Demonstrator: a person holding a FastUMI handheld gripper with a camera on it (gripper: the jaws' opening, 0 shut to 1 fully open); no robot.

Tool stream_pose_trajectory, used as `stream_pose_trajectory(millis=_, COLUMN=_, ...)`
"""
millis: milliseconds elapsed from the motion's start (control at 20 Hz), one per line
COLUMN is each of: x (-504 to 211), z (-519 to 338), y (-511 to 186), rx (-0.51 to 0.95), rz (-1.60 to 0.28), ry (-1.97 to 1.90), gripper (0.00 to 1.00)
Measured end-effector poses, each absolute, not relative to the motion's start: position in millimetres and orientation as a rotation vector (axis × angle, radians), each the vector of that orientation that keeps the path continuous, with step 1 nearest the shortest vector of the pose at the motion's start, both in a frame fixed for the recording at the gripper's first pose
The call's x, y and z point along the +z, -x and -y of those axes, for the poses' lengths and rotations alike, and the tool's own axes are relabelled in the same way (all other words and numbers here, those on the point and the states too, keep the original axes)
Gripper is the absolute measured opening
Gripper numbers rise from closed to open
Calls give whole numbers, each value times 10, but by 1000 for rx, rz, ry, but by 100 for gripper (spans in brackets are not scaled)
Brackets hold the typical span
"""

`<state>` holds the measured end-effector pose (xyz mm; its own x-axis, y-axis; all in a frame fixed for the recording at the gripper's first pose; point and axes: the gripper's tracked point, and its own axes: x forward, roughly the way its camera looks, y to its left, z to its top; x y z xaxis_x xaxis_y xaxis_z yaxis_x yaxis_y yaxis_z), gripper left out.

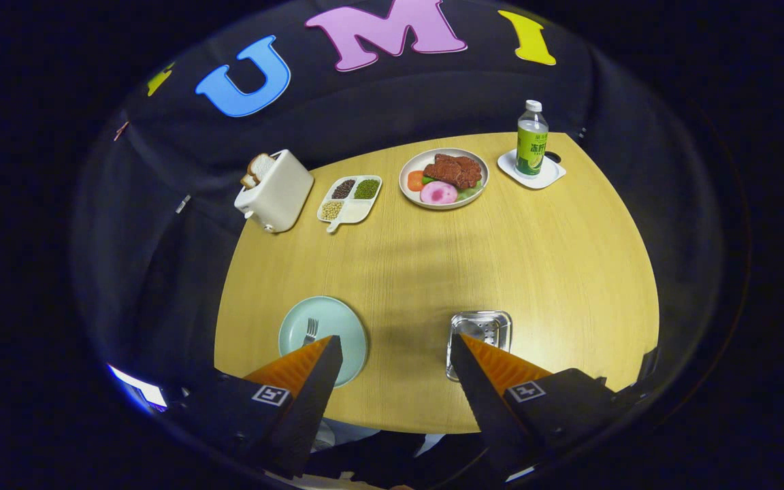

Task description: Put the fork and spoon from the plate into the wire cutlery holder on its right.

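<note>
Pale-green plate [297,325] at near left carries the fork [310,331], long axis running near to far, just ahead of the left finger. Tool [395,348] spread wide, empty, held high over the counter [501,258]. Holder [480,328] stands right. Spoon not discernible.

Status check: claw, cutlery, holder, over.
Claw open, holding nothing, above the table. Metal fork on pale green round plate; spoon not discernible. Metal cutlery holder right of plate. Path clear.
</note>
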<state>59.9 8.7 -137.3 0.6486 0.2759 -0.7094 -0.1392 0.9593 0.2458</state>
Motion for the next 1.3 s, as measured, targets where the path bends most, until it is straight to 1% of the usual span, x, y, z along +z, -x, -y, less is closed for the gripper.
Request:
stream_pose_trajectory(millis=400, x=-1721, z=-1090, y=-447, rx=311, rz=-852, ry=-162, gripper=99)
stream_pose_trajectory(millis=650, x=-2159, z=-1569, y=-454, rx=321, rz=-908, ry=-132, gripper=99)
stream_pose_trajectory(millis=1000, x=-3021, z=-1929, y=-447, rx=255, rz=-1096, ry=-143, gripper=99)
stream_pose_trajectory(millis=1150, x=-3261, z=-1986, y=-404, rx=226, rz=-1133, ry=-111, gripper=100)
stream_pose_trajectory(millis=1300, x=-3327, z=-2071, y=-501, rx=211, rz=-1144, ry=-97, gripper=100)
